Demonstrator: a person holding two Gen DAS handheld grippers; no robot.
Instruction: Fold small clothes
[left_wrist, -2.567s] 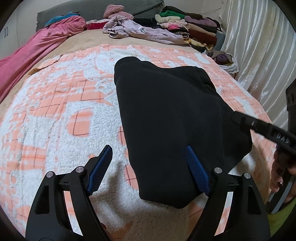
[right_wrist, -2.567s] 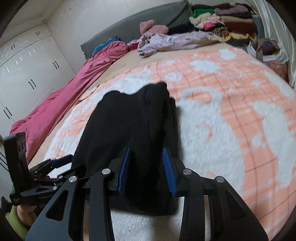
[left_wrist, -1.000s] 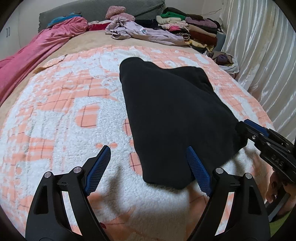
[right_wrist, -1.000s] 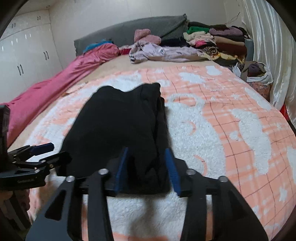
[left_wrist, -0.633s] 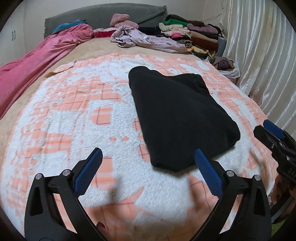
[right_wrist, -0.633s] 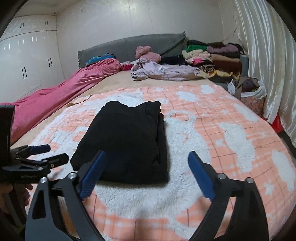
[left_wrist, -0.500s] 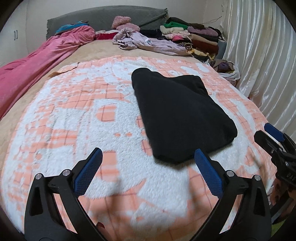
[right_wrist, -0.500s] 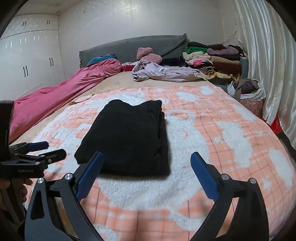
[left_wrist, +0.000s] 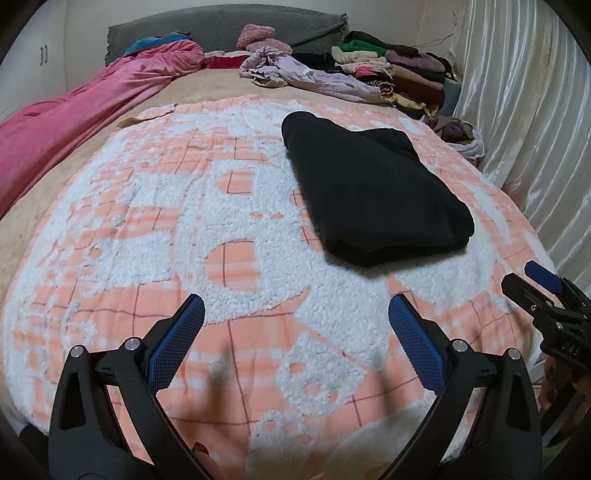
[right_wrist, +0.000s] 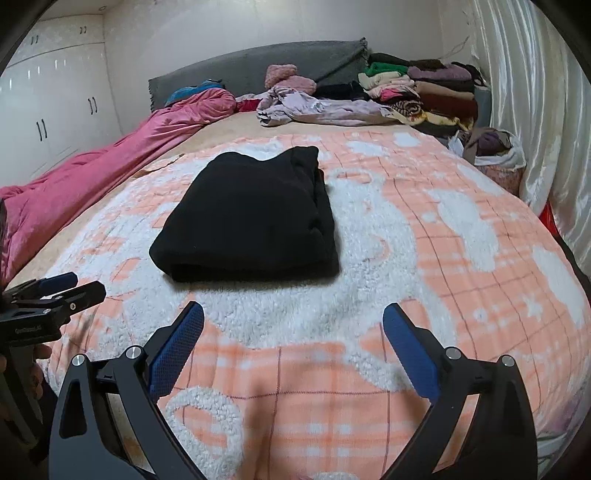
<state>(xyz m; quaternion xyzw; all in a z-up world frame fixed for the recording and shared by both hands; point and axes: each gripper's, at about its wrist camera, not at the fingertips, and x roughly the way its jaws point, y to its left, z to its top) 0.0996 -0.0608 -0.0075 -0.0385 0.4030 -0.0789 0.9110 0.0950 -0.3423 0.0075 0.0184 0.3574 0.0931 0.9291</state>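
While both tools (left_wrist: 296, 323) (right_wrist: 293, 326) gape wide and empty, the folded black garment (left_wrist: 369, 192) lies apart ahead.

Both wrist cameras look forward and downward along their own tongs from the bed's (left_wrist: 110, 229) near edge toward the headboard (right_wrist: 258, 66), left view offset leftward, right view rightward, sharing the folded black garment (left_wrist: 369, 192) and each other's tongs.

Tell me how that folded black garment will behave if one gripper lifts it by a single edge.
The black garment is soft fabric, so it would likely sag and droop. Its stacked layers, visible along the near edge, would probably slide apart and unfold. The fluffy blanket under it may drag on it if pushed.
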